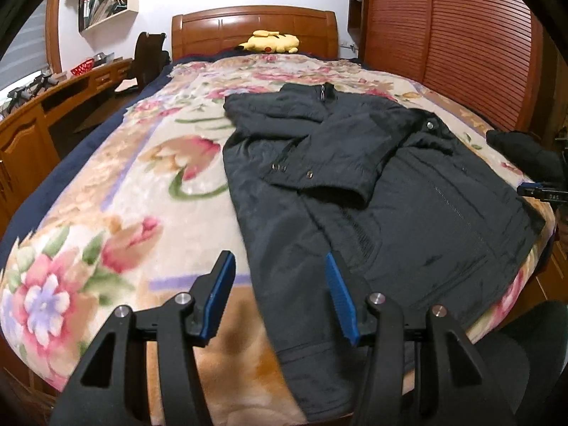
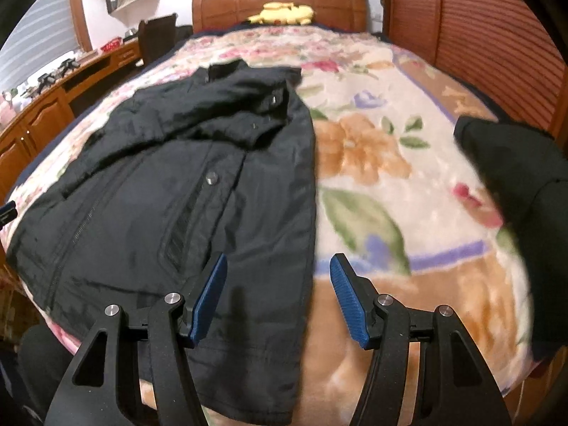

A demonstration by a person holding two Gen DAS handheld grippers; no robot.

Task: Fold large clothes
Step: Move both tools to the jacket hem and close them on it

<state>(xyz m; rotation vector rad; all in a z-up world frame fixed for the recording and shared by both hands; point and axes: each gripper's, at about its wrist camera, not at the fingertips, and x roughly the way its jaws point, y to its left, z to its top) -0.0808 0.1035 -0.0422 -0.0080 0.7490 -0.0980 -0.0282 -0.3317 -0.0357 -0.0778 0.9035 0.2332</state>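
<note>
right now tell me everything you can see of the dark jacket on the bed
The dark jacket lies flat, front up, on the floral blanket, collar toward the headboard. It looks like smooth padded fabric, with metal snaps, zippers and a pocket. One sleeve is folded across its chest. Neither tool touches it, though each open tool frames a bottom corner.

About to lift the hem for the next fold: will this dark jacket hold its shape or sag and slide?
The dark jacket will probably droop between grip points: its folded-over sleeve lies soft and creased. Its faintly shiny shell may slip from the tongs. The plush floral blanket beneath could drag if you pull rather than lift.
</note>
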